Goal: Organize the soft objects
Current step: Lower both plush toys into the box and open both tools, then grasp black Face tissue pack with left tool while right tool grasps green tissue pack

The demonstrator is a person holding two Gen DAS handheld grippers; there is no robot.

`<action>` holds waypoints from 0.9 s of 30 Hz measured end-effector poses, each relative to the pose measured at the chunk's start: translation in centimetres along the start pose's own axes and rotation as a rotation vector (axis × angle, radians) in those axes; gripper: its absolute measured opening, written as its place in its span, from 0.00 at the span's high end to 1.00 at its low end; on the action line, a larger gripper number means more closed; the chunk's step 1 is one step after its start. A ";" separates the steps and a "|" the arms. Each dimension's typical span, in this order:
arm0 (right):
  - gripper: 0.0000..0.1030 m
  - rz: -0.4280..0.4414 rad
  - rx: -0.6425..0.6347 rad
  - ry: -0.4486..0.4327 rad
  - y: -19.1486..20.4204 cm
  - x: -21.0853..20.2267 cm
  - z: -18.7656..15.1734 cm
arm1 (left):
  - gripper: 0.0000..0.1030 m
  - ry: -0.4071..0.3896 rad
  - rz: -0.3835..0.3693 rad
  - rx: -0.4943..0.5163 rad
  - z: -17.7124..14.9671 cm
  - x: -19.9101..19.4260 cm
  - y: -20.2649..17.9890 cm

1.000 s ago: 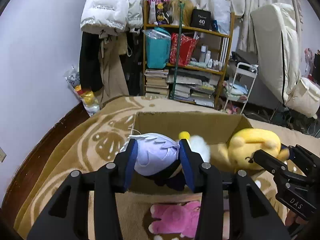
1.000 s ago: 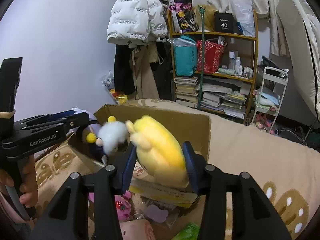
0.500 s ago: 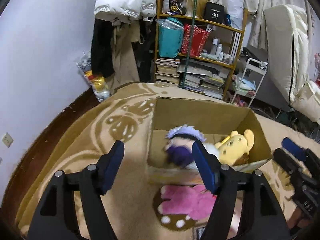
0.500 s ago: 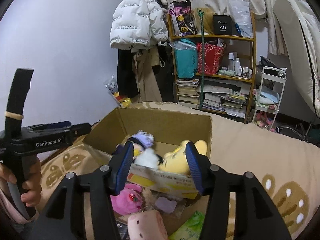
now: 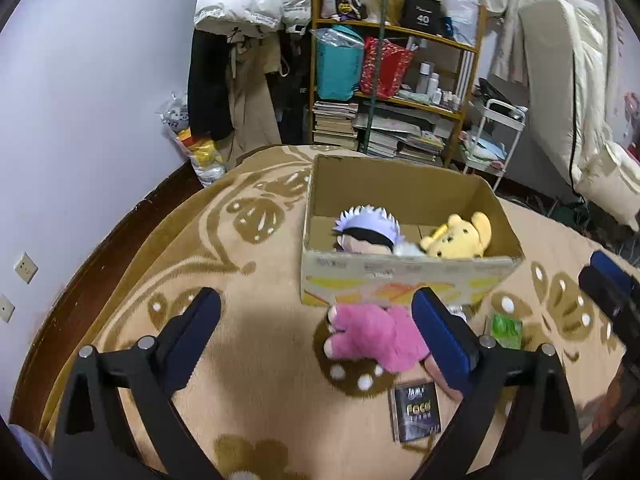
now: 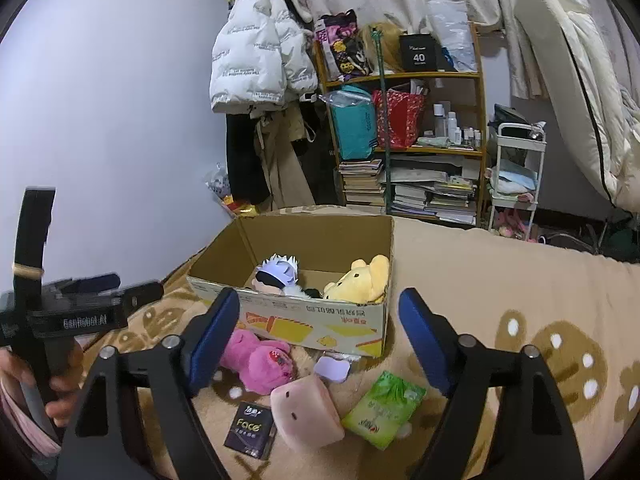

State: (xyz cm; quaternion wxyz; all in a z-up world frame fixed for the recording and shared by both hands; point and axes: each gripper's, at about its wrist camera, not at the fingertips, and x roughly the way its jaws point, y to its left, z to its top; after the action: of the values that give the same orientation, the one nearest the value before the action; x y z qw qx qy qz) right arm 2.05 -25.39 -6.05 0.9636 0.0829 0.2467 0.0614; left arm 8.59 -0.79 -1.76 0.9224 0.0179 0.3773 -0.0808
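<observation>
Two fuzzy plush toys [image 5: 416, 232] inside corrugated cardboard box [image 5: 404, 284]

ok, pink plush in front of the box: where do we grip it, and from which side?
Grip the pink plush across its rounded body, coming down from above. It lies flat on the blanket, close against the box front, so a side approach looks blocked there. The left gripper is open and nearly over it already, probably the easier one to use.
</observation>
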 end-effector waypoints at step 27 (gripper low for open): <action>0.00 -0.050 0.165 0.103 -3.4 -0.3 -2.2 | 0.06 0.169 -0.019 0.120 -4.0 2.1 -4.0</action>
State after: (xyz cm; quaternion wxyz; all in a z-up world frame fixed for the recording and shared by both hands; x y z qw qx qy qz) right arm 0.99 -28.48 -8.41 0.9408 0.1524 0.3020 0.0210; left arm 6.65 -4.62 -6.00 0.8836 0.0764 0.4486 -0.1104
